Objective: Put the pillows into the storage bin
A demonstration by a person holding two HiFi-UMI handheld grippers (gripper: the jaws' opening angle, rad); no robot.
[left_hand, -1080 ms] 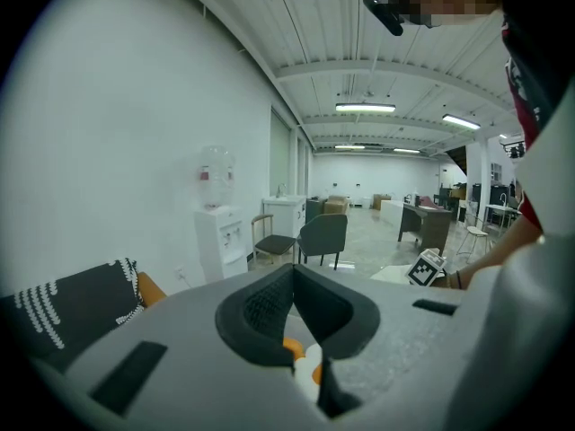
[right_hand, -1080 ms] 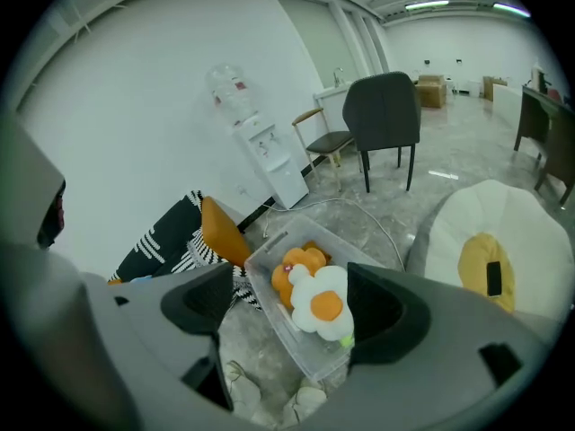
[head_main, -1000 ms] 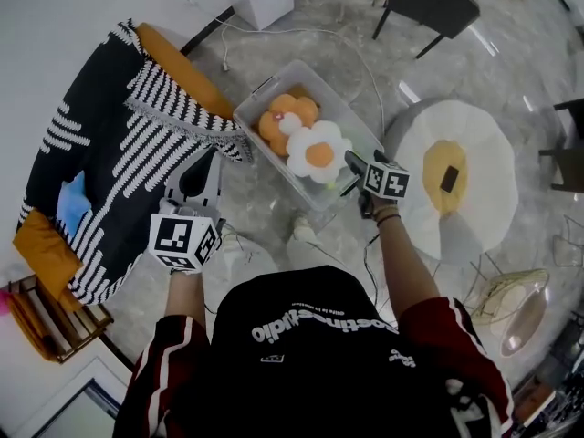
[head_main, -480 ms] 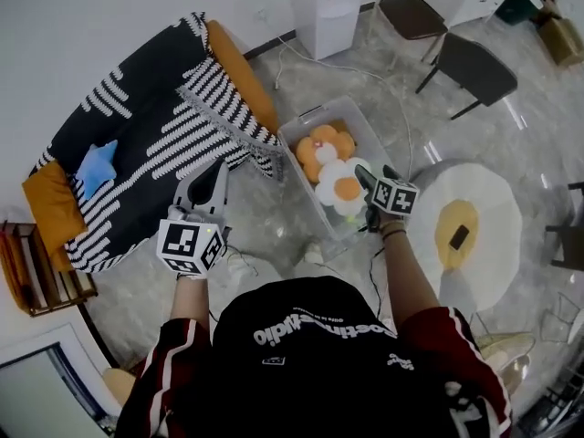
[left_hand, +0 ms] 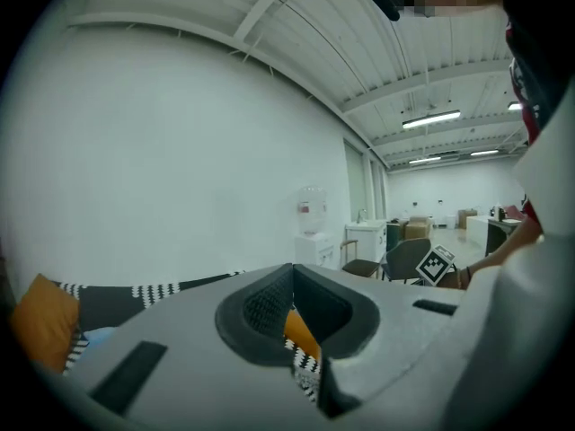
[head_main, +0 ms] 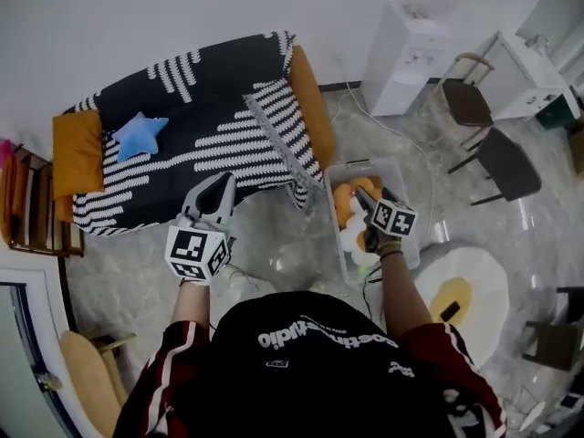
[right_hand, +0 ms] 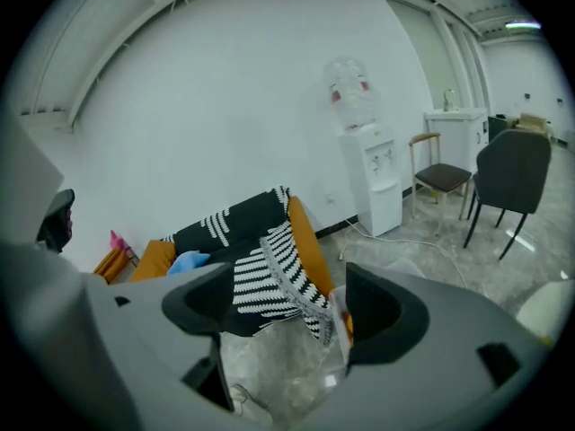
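- The left gripper [head_main: 224, 188] is being held over the grey marble floor [head_main: 278, 240], just in front of the orange sofa [head_main: 306, 108]. In the left gripper view its jaws are being pressed together, with nothing caught between them.
- The right gripper [head_main: 365, 201] is being held above the clear plastic storage bin [head_main: 370, 163]. In the right gripper view its jaws are being held wide apart, and only floor and sofa are being seen through the gap.
- Two pillows are being held by the storage bin: an orange flower-shaped pillow [head_main: 345, 201] at the end nearer the sofa, and a white flower-shaped pillow with an orange centre [head_main: 352, 237] just beside it. Both are being partly covered by the right gripper in the head view.
- A blue star-shaped pillow [head_main: 139, 133] is lying on the black-and-white striped blanket [head_main: 210, 126] by which the sofa is being draped. It is resting towards the sofa's far end from the bin, well apart from both grippers.
- The bin is standing on the floor, just beside the sofa's near corner and the blanket's fringed edge.
- A white water dispenser [head_main: 401, 57] is standing against the wall beyond the bin, and a dark chair [head_main: 505, 161] is standing near it.
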